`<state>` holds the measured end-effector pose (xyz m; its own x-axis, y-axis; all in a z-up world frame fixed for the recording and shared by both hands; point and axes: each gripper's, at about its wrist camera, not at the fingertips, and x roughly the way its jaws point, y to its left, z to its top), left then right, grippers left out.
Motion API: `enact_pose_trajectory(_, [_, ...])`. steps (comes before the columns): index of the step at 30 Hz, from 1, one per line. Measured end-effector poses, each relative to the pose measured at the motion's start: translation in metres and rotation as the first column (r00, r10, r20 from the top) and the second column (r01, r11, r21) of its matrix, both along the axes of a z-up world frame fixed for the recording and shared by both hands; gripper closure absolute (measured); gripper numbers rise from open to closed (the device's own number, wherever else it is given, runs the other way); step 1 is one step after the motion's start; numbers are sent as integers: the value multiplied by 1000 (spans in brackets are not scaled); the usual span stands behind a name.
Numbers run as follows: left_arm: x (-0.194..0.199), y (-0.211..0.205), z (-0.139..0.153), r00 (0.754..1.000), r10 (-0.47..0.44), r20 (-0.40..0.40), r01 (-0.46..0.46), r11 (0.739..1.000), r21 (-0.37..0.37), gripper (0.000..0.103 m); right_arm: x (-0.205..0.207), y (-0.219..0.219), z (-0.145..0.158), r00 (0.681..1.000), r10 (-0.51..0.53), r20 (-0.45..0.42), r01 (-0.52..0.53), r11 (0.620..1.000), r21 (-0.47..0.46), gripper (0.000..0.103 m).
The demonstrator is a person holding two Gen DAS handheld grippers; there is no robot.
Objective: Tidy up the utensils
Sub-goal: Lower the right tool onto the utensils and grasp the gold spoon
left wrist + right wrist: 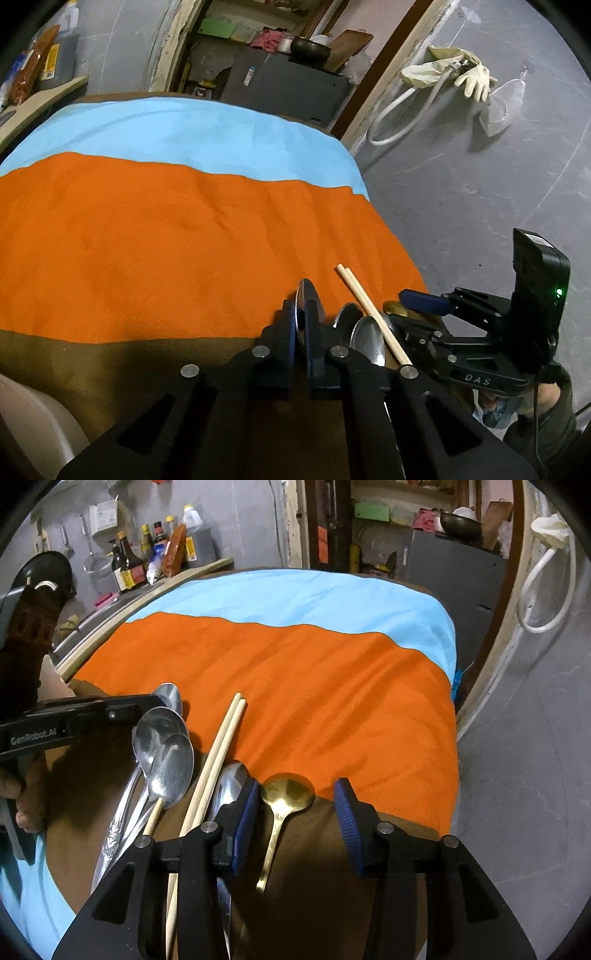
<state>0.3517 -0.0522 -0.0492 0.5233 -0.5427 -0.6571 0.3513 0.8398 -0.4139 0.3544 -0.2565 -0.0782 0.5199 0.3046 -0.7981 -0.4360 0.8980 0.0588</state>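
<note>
Several utensils lie side by side on the cloth-covered table (314,672). My left gripper (303,325) is shut on a steel spoon (304,299), held edge-on; that spoon shows in the right wrist view (170,698) at the left gripper's tip. Beside it lie two more steel spoons (162,734) (173,768), a pair of wooden chopsticks (218,753), another steel spoon (229,786) and a gold spoon (286,794). My right gripper (297,812) is open, its blue pads (247,812) either side of the gold spoon's bowl.
The cloth has brown, orange and light blue bands. The table's right edge (456,738) drops to a grey floor. A counter with sauce bottles (133,565) stands at far left. A doorway with a grey cabinet (450,572) lies behind.
</note>
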Motion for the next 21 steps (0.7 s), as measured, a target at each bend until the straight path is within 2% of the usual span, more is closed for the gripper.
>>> enact_pose_trajectory(1, [-3,0,1,1000,1,11,-1,1000,2,102,0,-2,0,1000,0,-7,0,1000,9,65])
enact_pose_trajectory(3, [-8,0,5,999,4,40,-5,1000,10,102,0,-4,1,1000,-11,-12,11,1000,9,77])
enact_pose_trajectory(7, [-20,-2,16,994,22,108,-26,999,36,103,-6,-4,4,999,-26,21,26,1000,6,77])
enact_pose_trajectory(9, [-28,-2,25,987,30,156,-39,998,56,103,-14,-3,6,998,-32,61,31,999,14,78])
enact_pose_trajectory(13, [-51,-5,43,958,42,284,-69,994,86,103,-41,2,15,981,-27,192,29,1000,-7,78])
enact_pose_trajectory(16, [-70,-8,54,925,55,375,-95,992,89,103,-64,4,30,946,-38,323,43,999,-10,78])
enact_pose_trajectory(19, [-89,-10,63,890,62,451,-111,990,84,103,-82,8,37,908,-35,419,44,999,-13,78])
enact_pose_trajectory(21, [-97,-10,68,871,64,487,-116,990,76,103,-96,12,42,869,-30,494,44,999,-16,78])
